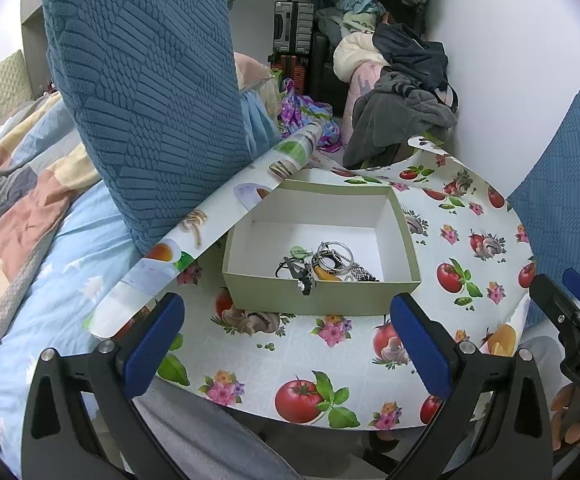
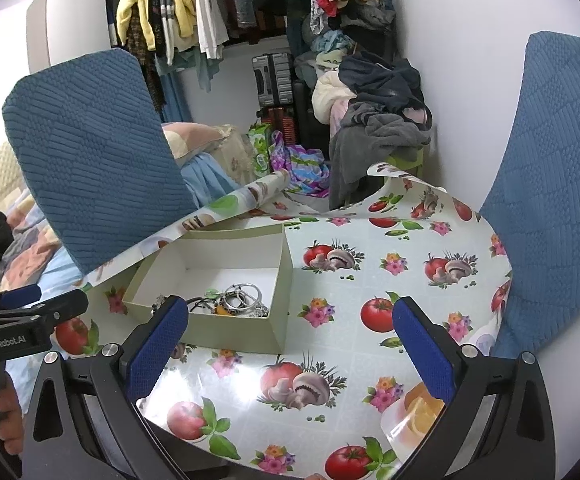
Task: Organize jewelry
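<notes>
Tablecloth (image 2: 370, 360) bears one box (image 1: 322, 296); two chairs (image 2: 89, 160).

The box (image 1: 322, 292) stands on the table (image 1: 330, 364), toward its far left edge; the jewelry (image 1: 322, 264) lies heaped in the box's near part, against the near wall, with one piece hanging over that wall; a chair back (image 1: 141, 92) rises just behind the table's left edge, touching the upturned table cover (image 1: 217, 216); a second chair back (image 2: 550, 200) stands at the right edge; a pile of clothes (image 1: 402, 120) lies beyond the far edge; a bed (image 1: 37, 208) lies left of the table.
</notes>
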A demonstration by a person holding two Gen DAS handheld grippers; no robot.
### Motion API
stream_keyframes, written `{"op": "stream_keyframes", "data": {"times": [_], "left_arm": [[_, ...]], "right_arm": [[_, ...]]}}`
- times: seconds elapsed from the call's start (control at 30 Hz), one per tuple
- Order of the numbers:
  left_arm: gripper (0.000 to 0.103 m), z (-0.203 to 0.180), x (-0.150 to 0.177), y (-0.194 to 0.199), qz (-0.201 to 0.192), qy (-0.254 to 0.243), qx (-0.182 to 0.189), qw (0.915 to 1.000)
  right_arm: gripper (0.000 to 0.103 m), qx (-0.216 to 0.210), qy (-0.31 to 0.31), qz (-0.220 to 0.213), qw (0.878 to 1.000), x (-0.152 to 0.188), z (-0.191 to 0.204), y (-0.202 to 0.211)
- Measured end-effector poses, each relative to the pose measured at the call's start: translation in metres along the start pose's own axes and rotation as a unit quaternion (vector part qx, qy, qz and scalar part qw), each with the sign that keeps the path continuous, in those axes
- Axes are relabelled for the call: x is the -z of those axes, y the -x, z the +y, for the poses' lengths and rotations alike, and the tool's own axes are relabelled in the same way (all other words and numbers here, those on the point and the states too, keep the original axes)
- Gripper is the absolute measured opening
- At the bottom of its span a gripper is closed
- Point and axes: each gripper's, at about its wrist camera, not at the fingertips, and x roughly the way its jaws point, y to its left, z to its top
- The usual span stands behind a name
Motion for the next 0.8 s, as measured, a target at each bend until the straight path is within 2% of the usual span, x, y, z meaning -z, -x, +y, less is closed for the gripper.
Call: {"op": "stream_keyframes", "data": {"times": [0.5,0.8], "left_arm": [[0.102,-0.0009,-0.0063,-0.0033,-0.009,0.001,-0.003,1.0000],[0.102,0.0018,-0.0041,-0.0060,0.001,0.002,-0.003,1.0000]], "right_arm": [[0.103,0.012,-0.005,0.007,1.000,0.0076,-0.0023,-0.0047],[0.103,0.012,-0.003,0.003,1.000,0.0081,-0.0011,-0.0045]]}}
